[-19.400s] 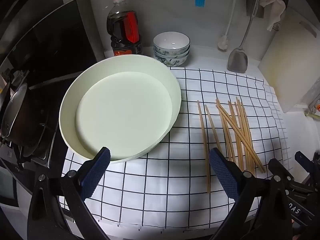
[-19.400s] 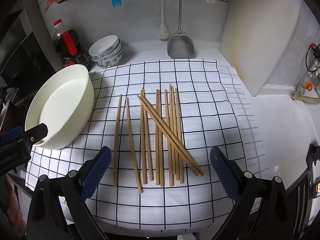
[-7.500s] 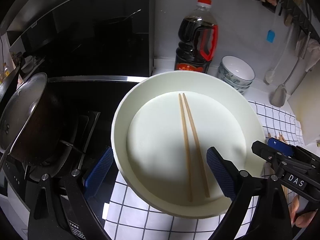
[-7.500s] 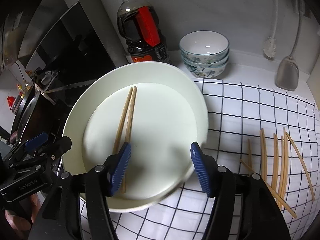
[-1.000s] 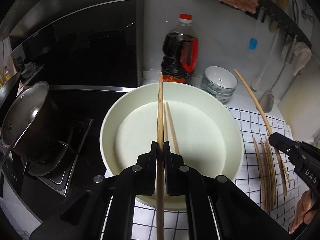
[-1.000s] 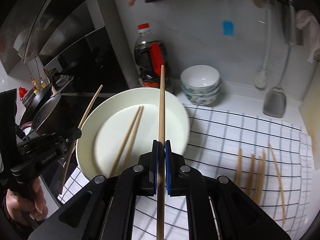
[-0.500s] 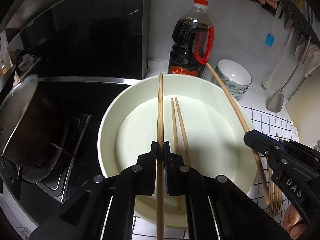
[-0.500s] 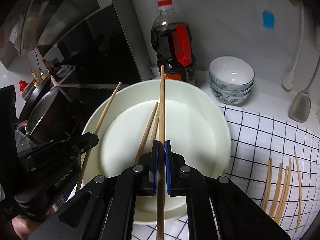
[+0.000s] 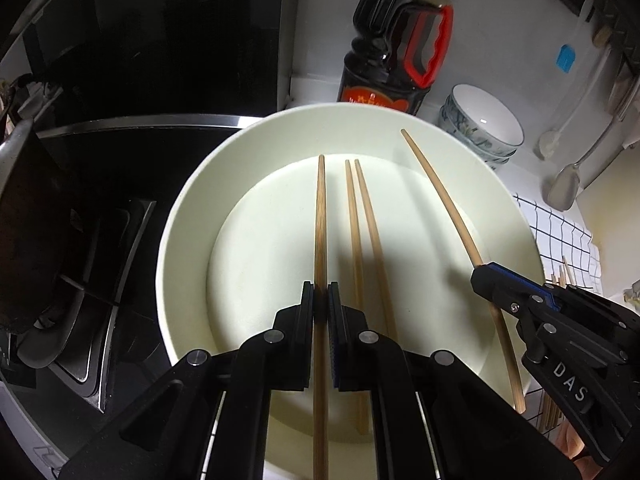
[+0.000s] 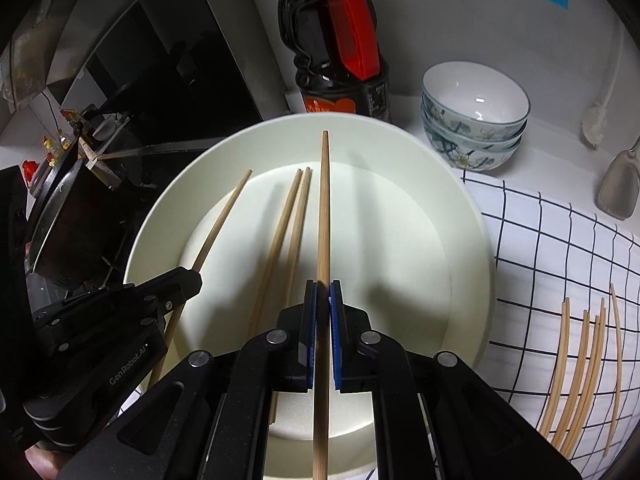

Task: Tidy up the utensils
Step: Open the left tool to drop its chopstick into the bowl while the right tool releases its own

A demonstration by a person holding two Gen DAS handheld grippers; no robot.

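Chopsticks are clamped one apiece in the left gripper [image 9: 320, 296] and the right gripper [image 10: 323, 294], both slanting down over the pale round dish [image 9: 188, 216], where a loose pair [image 9: 362, 232] already lies. "DAS" is printed on the right tool and "GenRobot.AI" on the left; more chopsticks [image 10: 580, 364] lie on the checked cloth [image 10: 552, 232], and the soy sauce bottle [image 10: 340, 52] label stays unreadable

pale basin [image 9: 180, 216] (black-checked white cloth [image 10: 560, 248])
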